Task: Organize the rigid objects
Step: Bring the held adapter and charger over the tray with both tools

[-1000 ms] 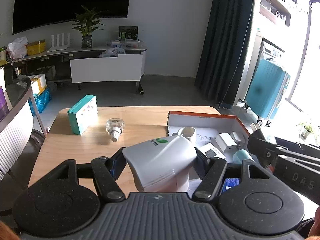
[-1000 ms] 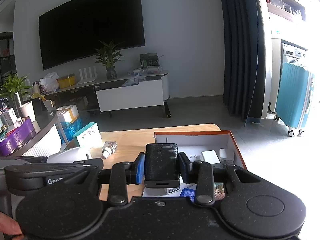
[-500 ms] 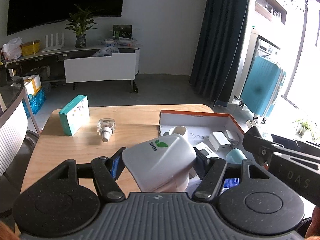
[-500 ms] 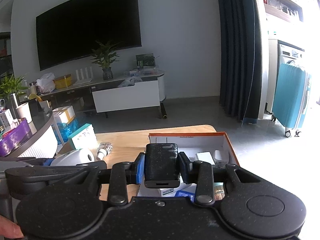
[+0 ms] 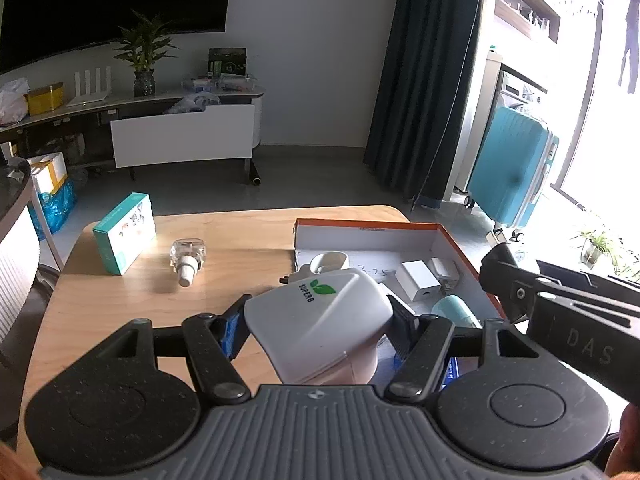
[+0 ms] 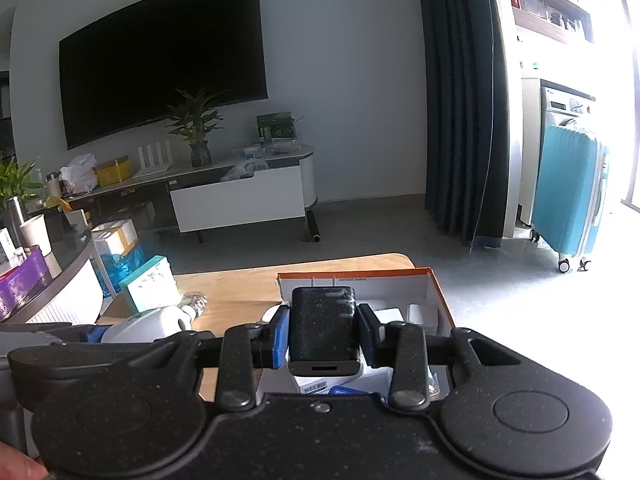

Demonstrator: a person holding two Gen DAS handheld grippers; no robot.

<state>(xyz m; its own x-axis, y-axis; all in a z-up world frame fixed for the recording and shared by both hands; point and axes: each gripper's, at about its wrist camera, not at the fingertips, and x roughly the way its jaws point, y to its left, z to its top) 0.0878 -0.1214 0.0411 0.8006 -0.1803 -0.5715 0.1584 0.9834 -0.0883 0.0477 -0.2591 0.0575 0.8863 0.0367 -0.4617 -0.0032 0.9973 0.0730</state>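
Our left gripper (image 5: 318, 322) clamps a white plastic device (image 5: 320, 320); our right gripper (image 6: 322, 330) clamps a black block (image 6: 322, 328); the orange-rimmed box (image 5: 456, 246) lies just ahead; we should lower each load level into bare box floor before loosening.

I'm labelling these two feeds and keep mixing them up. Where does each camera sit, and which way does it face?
Left wrist: on the left tongs, looking forward and down over the wooden table; they grip a white device; the right tongs intrude at right.
Right wrist: on the right tongs, gripping a black power bank above the orange box.
Shared: box, teal carton, suitcase.
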